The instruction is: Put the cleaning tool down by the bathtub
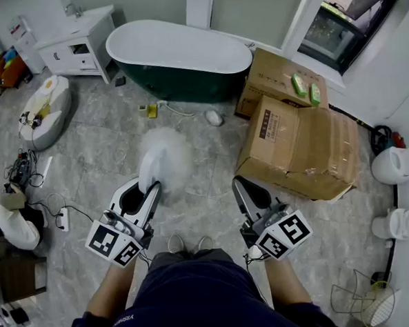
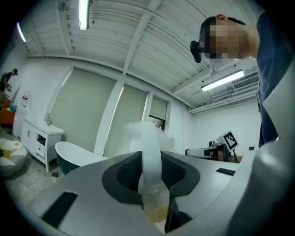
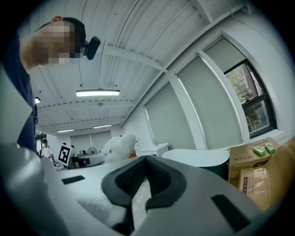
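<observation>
The cleaning tool (image 1: 164, 158) is a fluffy white duster head on a white strip handle (image 2: 150, 152). My left gripper (image 1: 145, 192) is shut on that handle, and the head sticks out ahead of the jaws over the grey floor. In the right gripper view the duster (image 3: 119, 146) shows off to the left. The bathtub (image 1: 177, 57), white inside and dark green outside, stands further ahead by the window wall, well apart from both grippers. My right gripper (image 1: 243, 191) is level beside the left one, its jaws together with nothing between them.
Two cardboard boxes (image 1: 300, 143) sit right of the tub, with green items on the far one (image 1: 278, 75). A white cabinet (image 1: 80, 42) and a white cushion (image 1: 46, 110) are at the left. Small objects (image 1: 149, 109) lie by the tub. A person (image 1: 11, 219) crouches at the far left.
</observation>
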Available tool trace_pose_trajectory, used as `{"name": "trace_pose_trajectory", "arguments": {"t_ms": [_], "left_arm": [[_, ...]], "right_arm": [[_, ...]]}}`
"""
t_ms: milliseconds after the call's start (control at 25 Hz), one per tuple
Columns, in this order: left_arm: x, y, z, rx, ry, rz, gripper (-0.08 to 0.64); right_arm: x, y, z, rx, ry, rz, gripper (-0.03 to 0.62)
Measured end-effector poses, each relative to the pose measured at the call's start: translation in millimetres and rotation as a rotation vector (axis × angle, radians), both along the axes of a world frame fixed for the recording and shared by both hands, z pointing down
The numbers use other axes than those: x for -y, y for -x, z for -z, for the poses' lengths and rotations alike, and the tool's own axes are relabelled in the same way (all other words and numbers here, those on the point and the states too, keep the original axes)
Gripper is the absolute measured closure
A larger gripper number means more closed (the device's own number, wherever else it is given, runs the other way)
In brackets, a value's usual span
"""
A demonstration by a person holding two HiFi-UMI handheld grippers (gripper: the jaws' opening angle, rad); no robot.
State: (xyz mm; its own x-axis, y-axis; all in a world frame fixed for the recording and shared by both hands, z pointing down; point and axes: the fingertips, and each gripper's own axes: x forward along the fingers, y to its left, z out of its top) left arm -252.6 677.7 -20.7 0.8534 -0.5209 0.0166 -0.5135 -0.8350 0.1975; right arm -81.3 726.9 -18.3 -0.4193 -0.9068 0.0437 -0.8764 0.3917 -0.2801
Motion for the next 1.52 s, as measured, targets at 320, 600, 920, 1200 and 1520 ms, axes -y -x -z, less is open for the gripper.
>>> {"name": "trace_pose_trajectory", "arguments": {"t_ms": [320, 600, 920, 1200, 1520], "left_arm": [[-1, -2, 2, 0.0, -0.007, -0.008, 0.449], [-2, -3, 4, 0.006, -0.01, -0.011, 0.448], [-5, -3, 5, 0.01, -0.013, -0.012, 0.449], [-11, -1, -2, 0.01, -0.007, -0.005, 0.449], [-20, -23, -5, 0.014, -0.006, 0.007, 0.449]], "right_arm": [[1, -1, 2, -0.011, -0.007, -0.007, 0.591], [1, 2, 4, -0.033, -0.011, -0.004, 0.588], [-1, 4, 2, -0.032, -0.007, 0.001, 0.588], [-7, 4, -5, -0.024, -0.002, -0.001, 0.588], [-18, -21, -12, -0.004, 0.008, -0.001, 0.588]]}}
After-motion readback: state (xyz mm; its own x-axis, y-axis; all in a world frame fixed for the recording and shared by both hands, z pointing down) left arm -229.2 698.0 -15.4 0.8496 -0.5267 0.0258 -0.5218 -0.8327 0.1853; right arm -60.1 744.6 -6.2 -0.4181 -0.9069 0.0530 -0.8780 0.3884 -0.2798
